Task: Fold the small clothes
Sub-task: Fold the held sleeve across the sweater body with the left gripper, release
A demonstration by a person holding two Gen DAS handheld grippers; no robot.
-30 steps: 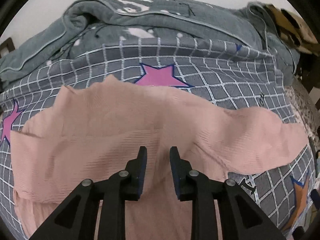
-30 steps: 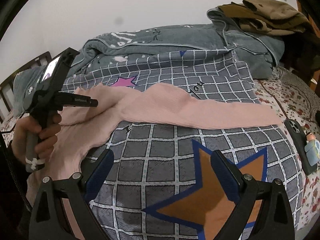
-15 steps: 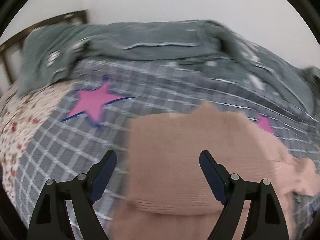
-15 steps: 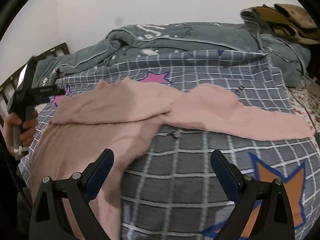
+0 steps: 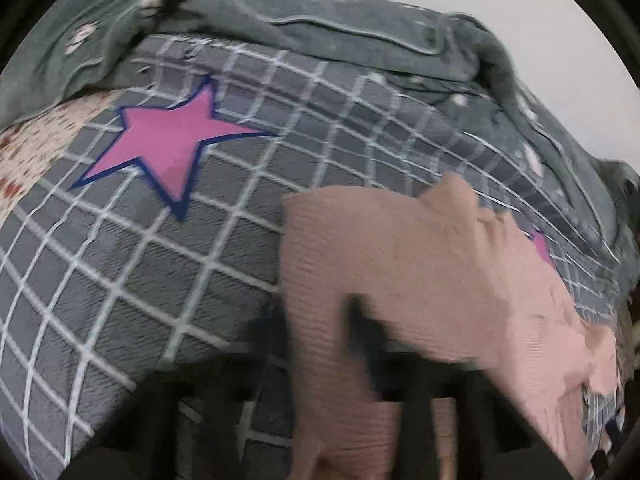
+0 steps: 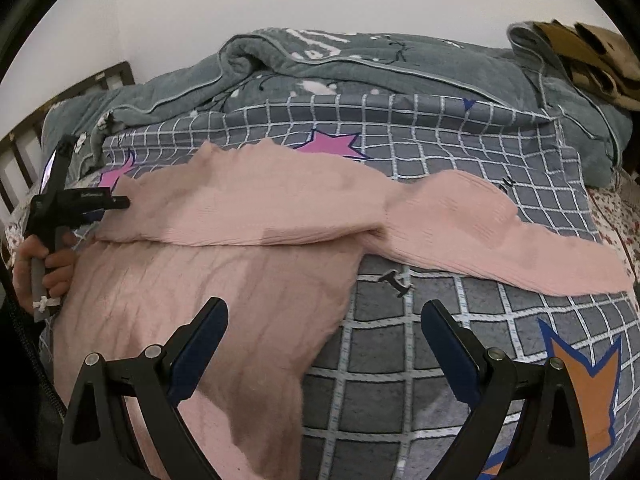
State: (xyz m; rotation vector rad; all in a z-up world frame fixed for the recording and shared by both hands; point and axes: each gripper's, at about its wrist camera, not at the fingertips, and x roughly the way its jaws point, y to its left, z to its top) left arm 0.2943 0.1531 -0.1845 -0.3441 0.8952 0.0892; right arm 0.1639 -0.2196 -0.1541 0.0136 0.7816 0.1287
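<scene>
A pink ribbed garment (image 6: 256, 216) lies spread on the checked bedspread (image 6: 460, 176). Its top part is folded down over the body, and one sleeve (image 6: 500, 248) stretches to the right. In the right wrist view, a hand holds my left gripper (image 6: 120, 201) at the fold's left edge. In the left wrist view my left gripper (image 5: 316, 320) is blurred and its jaws are closing, with the garment's (image 5: 400, 248) left edge between them. My right gripper (image 6: 324, 320) hangs open above the garment's lower right edge, holding nothing.
A rumpled grey quilt (image 6: 360, 64) is heaped along the back by the wall, with brown clothes (image 6: 592, 52) on it at the far right. A dark bed frame (image 6: 24, 140) shows at the left. A flowered sheet (image 5: 36, 148) lies beyond the bedspread's left edge.
My left gripper left the garment's middle, swung to its left edge, opened wide and has closed there. My right gripper shifted left, from over the orange star to the garment's lower edge, staying open.
</scene>
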